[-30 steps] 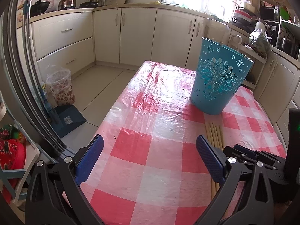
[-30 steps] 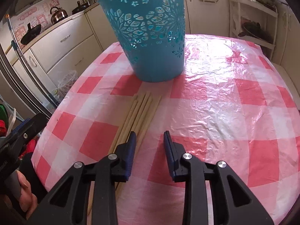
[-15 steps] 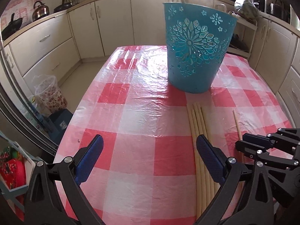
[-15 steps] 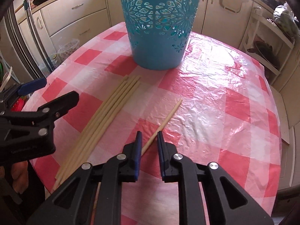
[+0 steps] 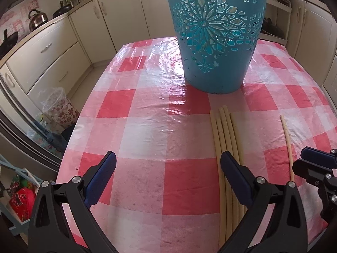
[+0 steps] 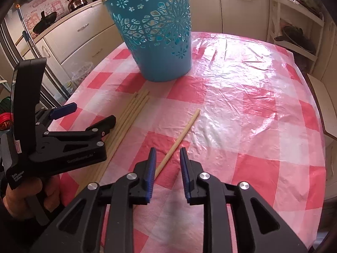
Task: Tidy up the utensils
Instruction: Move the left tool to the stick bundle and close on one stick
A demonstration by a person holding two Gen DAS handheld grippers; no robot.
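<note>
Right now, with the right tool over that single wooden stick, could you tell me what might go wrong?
The right tool, whose jaws have just been opening, straddles the lone pale wooden stick without pinching it, so closing may roll it away on the glossy red-checked plastic tablecloth. The left tool hangs open close by, above the bundle of pale sticks, and could scatter them.

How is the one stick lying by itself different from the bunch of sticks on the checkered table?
The single stick lies alone, apart from the others; the bundle of sticks lies packed side by side, touching. The single stick runs in between the right gripper's open jaws, which have just been opening; the bundle lies beside the left gripper, outside its jaws. The bundle's tips reach closer to the blue basket. Both are pale wooden sticks lying flat on the tablecloth.
</note>
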